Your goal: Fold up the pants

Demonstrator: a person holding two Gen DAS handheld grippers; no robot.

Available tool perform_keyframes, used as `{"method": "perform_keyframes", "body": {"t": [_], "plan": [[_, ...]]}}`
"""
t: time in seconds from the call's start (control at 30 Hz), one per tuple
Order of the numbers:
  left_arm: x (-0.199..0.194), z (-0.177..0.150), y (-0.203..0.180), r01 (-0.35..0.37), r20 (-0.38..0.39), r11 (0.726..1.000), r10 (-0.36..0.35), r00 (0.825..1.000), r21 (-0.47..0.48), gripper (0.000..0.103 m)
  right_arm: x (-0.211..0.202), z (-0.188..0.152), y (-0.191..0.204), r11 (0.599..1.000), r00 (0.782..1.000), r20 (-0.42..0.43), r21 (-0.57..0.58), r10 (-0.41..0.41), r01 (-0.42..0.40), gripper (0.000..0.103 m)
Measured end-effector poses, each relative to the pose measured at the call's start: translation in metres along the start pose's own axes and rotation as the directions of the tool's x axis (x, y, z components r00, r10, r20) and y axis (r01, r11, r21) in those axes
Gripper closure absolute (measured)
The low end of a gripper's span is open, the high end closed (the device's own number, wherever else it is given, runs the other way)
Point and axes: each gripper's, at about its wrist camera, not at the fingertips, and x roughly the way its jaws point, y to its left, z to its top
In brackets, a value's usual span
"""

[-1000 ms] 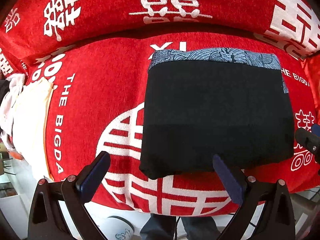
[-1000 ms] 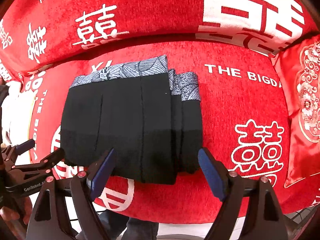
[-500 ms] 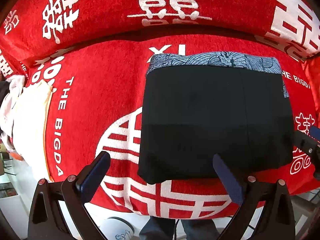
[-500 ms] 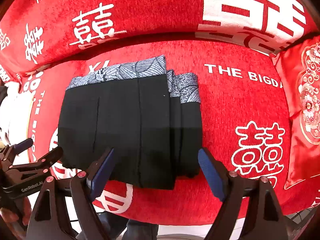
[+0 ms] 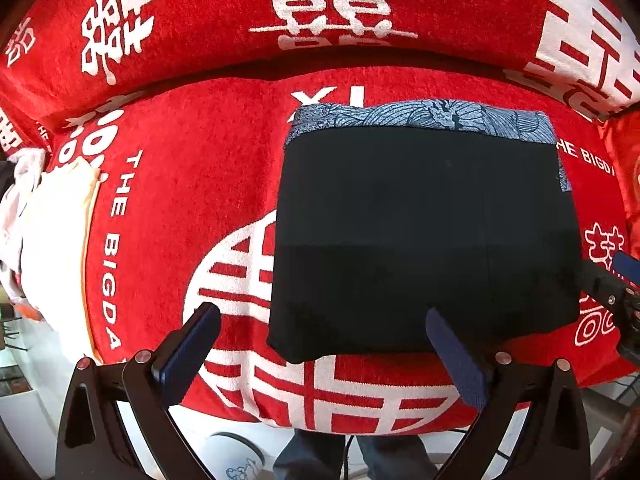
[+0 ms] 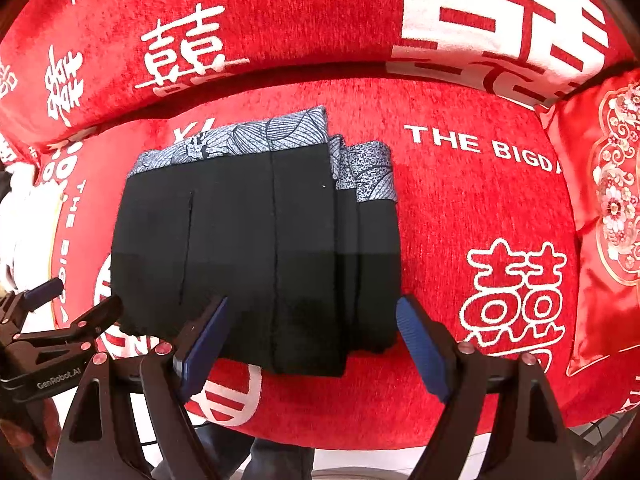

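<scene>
The black pants (image 5: 424, 236) lie folded into a flat rectangle on the red sofa seat, with a blue-grey patterned waistband (image 5: 424, 118) along the far edge. In the right wrist view the pants (image 6: 256, 248) show stacked layers at their right side. My left gripper (image 5: 320, 344) is open and empty, held just in front of the pants' near left corner. My right gripper (image 6: 312, 336) is open and empty, in front of the pants' near right edge. The left gripper also shows in the right wrist view (image 6: 68, 300).
The red sofa seat (image 5: 172, 208) carries white lettering, with a back cushion (image 5: 224, 12) behind. A pile of white cloth (image 5: 44, 232) lies at the left end. A red embroidered pillow (image 6: 608, 208) stands at the right end. The seat's front edge is just below the grippers.
Both grippers have backed off slightly toward the seat's front edge, still open. The pants have not moved.
</scene>
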Motion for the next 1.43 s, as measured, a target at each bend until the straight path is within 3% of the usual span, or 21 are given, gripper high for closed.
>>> {"method": "perform_keyframes", "body": {"t": [0.8,1.17,1.43], "plan": [[0.0013,-0.0013,0.0006,-0.013,0.004,1.0,0.013,1.0,0.005,0.0,0.0011,-0.0016,0.0042,1.0,1.0,-0.004,-0.004,-0.007,0.007,0.017],[-0.001,0.0001,0.0005,-0.023,0.045,1.0,0.023,0.999,0.011,0.0,0.0034,-0.0002,0.0054,1.0,1.0,-0.011,-0.007,-0.004,0.004,0.017],[-0.0012,0.0014,-0.003,0.013,0.053,0.999,-0.014,0.998,0.032,0.0,0.0055,-0.0016,0.0036,1.0,1.0,-0.016,0.001,-0.005,0.005,0.017]]}}
